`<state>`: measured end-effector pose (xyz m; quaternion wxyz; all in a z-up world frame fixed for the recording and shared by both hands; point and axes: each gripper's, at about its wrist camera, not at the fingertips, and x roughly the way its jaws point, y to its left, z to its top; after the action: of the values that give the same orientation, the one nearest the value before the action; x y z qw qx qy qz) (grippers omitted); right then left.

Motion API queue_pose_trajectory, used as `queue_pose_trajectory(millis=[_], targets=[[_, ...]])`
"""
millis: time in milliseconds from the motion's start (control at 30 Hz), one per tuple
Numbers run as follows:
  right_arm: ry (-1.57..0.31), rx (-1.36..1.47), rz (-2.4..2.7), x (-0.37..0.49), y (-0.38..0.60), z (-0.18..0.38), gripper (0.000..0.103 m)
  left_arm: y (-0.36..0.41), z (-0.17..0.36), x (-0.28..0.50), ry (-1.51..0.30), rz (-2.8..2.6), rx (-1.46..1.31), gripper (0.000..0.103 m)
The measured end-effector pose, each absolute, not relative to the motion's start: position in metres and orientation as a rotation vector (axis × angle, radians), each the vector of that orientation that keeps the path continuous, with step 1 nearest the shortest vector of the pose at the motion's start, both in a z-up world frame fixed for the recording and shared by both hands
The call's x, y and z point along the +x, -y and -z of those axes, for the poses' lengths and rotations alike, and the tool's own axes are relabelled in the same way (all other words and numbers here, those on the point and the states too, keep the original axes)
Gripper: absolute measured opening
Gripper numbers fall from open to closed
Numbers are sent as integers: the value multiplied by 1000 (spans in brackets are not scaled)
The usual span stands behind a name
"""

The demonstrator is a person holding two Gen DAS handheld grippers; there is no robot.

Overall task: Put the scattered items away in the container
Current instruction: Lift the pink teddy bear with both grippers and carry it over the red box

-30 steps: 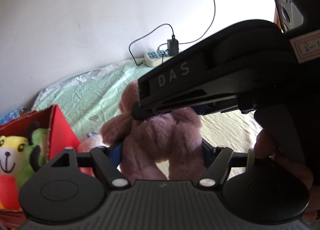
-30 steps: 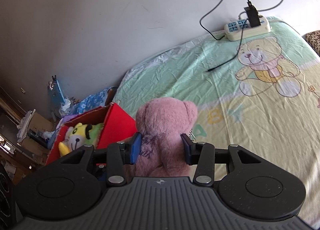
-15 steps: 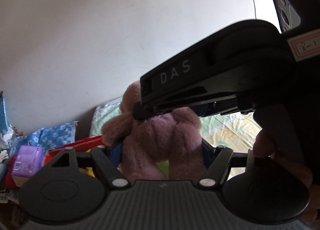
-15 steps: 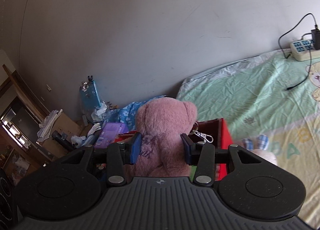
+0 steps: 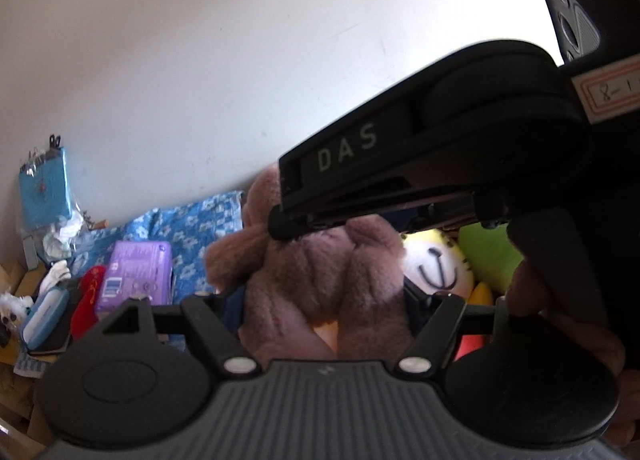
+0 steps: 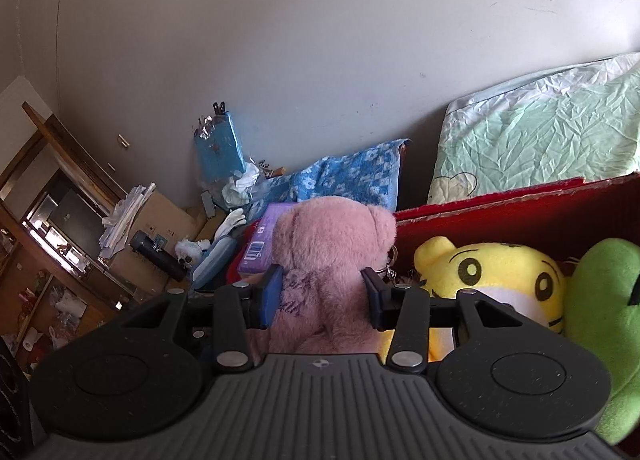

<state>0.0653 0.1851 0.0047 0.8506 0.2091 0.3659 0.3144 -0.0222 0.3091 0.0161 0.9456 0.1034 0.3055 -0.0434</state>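
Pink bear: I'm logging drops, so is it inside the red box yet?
Not yet: pink bear is clamped by both grippers, right gripper, left gripper, beside the red box.

It was a lived-in bedroom. A crumpled pale-green bedsheet (image 6: 540, 140) covered the mattress. Brown cardboard boxes (image 6: 160, 216) cluttered the corner.

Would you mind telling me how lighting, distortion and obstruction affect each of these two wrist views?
Left wrist view: the right gripper crosses the frame as a dark silhouette against the bright wall, hiding the pink bear's head; the edges bend. Right wrist view: evenly lit, the bear and red box sharp; fisheye bends the wall corner at left.
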Motion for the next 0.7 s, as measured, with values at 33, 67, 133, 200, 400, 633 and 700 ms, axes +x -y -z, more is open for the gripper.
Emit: queue_pose_trajectory(millis=[33, 67, 133, 200, 400, 633, 700], targets=[[-783, 437, -657, 67, -189, -1, 46, -316, -15, -22, -641, 93, 203, 73], [-798, 439, -651, 69, -192, 3, 46, -320, -12, -18, -656, 96, 200, 73], [-828, 441, -639, 72, -197, 12, 46, -327, -8, -8, -684, 103, 194, 73], [-856, 436, -623, 76, -200, 19, 46, -332, 1, 0, -717, 111, 183, 73], [-899, 364, -598, 86, -215, 30, 46, -340, 27, 17, -773, 121, 148, 73], [-944, 350, -630, 94, -226, 41, 45, -347, 40, 16, -796, 109, 105, 73], [-947, 348, -633, 95, -226, 41, 45, -340, 34, 8, -797, 103, 109, 72]])
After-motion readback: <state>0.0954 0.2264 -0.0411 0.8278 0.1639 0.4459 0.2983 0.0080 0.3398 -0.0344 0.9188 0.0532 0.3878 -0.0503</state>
